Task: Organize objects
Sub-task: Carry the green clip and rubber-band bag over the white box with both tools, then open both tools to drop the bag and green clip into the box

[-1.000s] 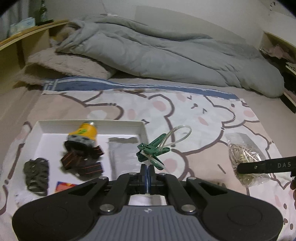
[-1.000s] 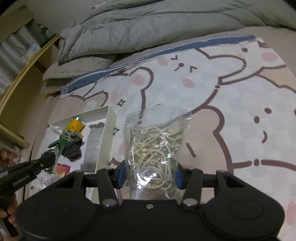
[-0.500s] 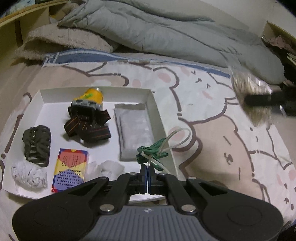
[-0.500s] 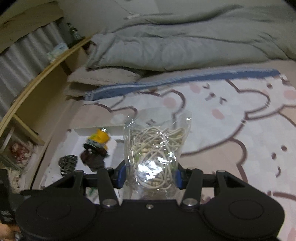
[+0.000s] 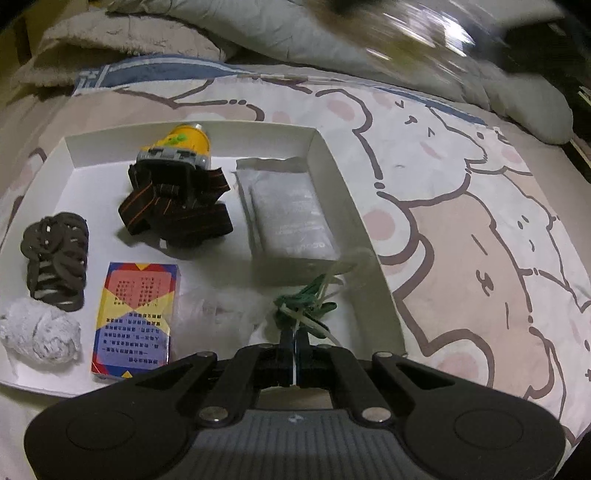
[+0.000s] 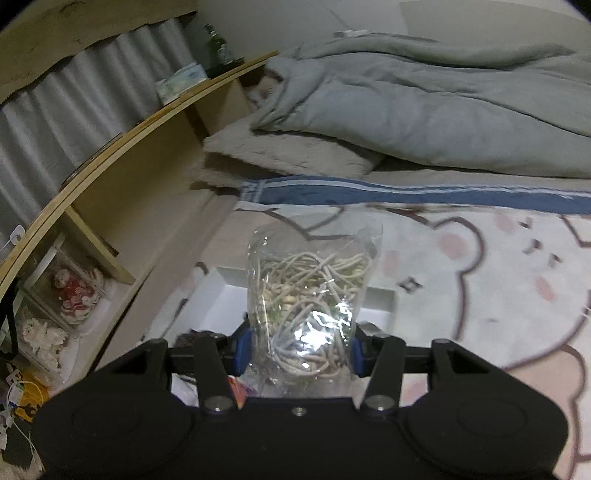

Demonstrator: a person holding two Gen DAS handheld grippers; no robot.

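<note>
A white tray [image 5: 325, 158] lies on the bear-print sheet. In it are a yellow headlamp [image 5: 177, 158] with dark straps, a grey pouch [image 5: 291, 218], a black hair-tie bundle [image 5: 55, 254], a colourful card box [image 5: 135, 314] and a white wad [image 5: 40, 332]. My left gripper [image 5: 295, 350] is shut on a green clip with white cable ties [image 5: 306, 302], held over the tray's near right corner. My right gripper [image 6: 299, 350] is shut on a clear bag of cream cords [image 6: 310, 306], held above the tray's far wall [image 6: 380, 299]. The bag shows as a blur at the top of the left wrist view [image 5: 417, 22].
A grey duvet [image 6: 424, 107] and a beige fleece blanket [image 6: 288, 151] lie at the head of the bed. A wooden shelf unit [image 6: 129, 155] with a bottle and boxes stands to the left. The bear-print sheet [image 5: 480, 240] spreads right of the tray.
My left gripper has moved left and down over the tray with the clip. My right gripper has lifted the bag off the sheet and carried it left, above the tray.
</note>
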